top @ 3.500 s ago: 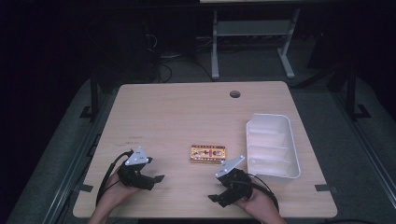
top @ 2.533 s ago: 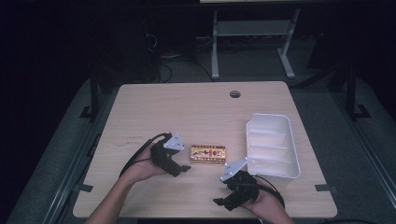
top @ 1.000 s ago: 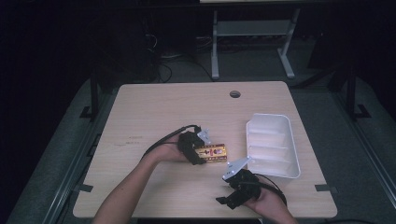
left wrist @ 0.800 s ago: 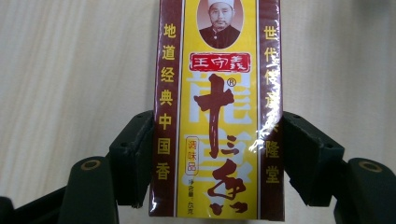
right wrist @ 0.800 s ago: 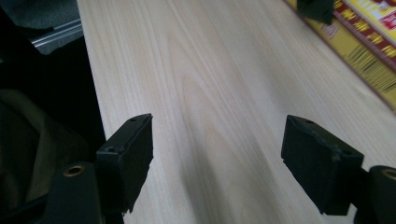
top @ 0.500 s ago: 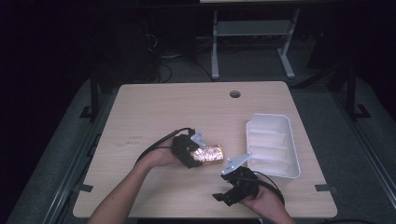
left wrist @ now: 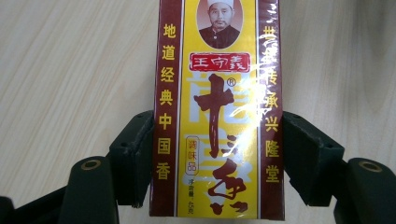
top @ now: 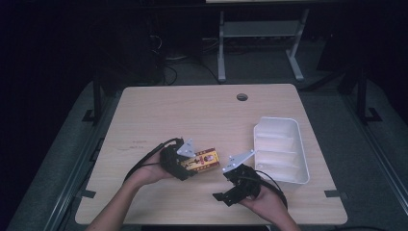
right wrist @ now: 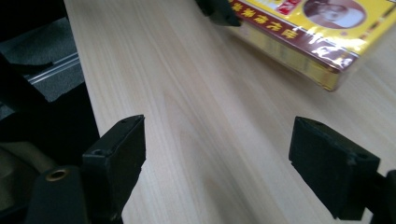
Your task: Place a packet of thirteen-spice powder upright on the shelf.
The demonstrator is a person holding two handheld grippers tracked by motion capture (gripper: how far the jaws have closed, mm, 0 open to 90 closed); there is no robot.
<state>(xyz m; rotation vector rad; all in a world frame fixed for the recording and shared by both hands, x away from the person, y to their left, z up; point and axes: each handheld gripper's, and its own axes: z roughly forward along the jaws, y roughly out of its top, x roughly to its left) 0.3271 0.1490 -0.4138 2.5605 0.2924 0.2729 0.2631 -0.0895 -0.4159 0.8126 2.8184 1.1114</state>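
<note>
Glossy film wraps the yellow and maroon spice box point(left wrist: 217, 112), which lies flat on the wooden bench point(top: 192, 110) near its middle, with the white tray point(top: 280, 149) to its right. The left hand-held gripper point(top: 185, 165) has its 2 jaws pressed against the box's long sides near 1 end. Held so far off-centre, the slick box could pivot or slide out if lifted. The right hand-held gripper point(right wrist: 233, 163) hangs wide open and empty, just beside the box.
</note>
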